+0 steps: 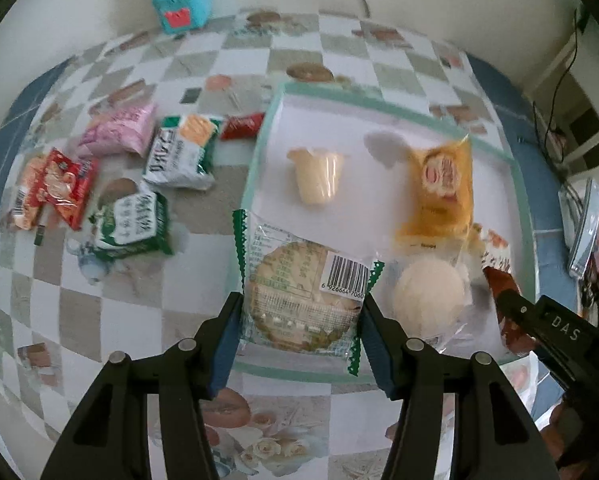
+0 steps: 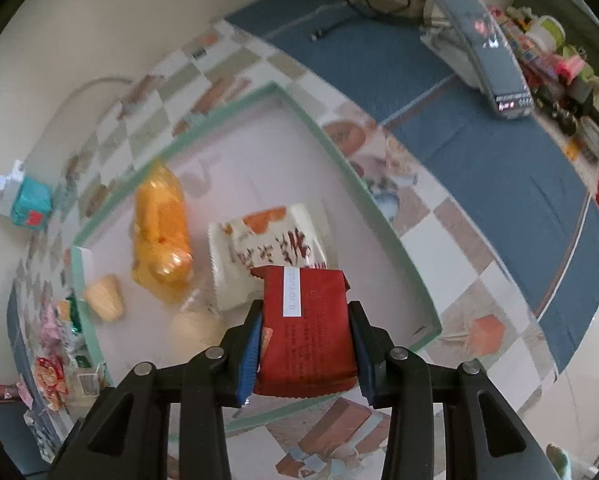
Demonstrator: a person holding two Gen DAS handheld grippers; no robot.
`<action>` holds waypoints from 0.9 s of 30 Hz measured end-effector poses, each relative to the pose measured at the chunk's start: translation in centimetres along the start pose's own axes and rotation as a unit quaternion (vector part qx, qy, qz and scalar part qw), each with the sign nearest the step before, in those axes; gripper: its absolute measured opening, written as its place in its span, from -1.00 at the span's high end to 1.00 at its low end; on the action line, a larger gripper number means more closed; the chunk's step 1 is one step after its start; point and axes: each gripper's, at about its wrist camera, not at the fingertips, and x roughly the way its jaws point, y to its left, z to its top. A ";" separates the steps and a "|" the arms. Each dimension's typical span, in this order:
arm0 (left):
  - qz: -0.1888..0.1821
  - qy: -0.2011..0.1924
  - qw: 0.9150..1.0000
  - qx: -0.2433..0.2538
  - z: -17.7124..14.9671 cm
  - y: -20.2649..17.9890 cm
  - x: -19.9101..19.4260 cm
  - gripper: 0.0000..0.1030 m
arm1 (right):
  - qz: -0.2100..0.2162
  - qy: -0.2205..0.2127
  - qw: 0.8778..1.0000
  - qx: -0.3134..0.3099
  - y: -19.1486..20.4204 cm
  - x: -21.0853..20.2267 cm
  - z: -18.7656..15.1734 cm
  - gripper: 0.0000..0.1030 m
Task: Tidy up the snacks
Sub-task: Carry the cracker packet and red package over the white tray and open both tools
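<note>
Between the blue pads of the left gripper (image 1: 301, 336) sits a clear-wrapped round biscuit (image 1: 299, 300), clamped at both sides and hanging over the near edge of the green-rimmed tray (image 1: 517, 184). The right gripper (image 2: 305, 354) grips a red packet (image 2: 305, 320) above the same tray's near right part. Judged from here, each snack should be lowered onto bare tray floor before its jaws part. A pale round bun (image 1: 427, 290), an orange pack (image 1: 439, 188), a small jelly cup (image 1: 317, 176) and a white printed pack (image 2: 267, 248) already crowd the tray, leaving little room. About 6 snacks wait on the checked cloth (image 1: 111, 312) to the left.
</note>
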 end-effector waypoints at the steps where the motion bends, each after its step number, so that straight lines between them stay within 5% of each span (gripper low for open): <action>1: 0.003 0.000 1.000 0.002 -0.1 -0.1 0.3 -0.13 | 0.000 0.002 1.000 0.000 -0.1 0.2 0.0 0.17; 15: 0.011 0.029 0.999 0.016 -0.6 -0.4 1.4 -0.29 | -0.015 -0.010 1.000 -0.002 0.2 -0.7 -0.4 0.16; 27: -0.002 -0.005 1.000 -0.020 0.3 1.8 -1.5 -0.44 | -0.002 -0.073 0.997 -0.029 1.8 -5.1 0.3 -0.23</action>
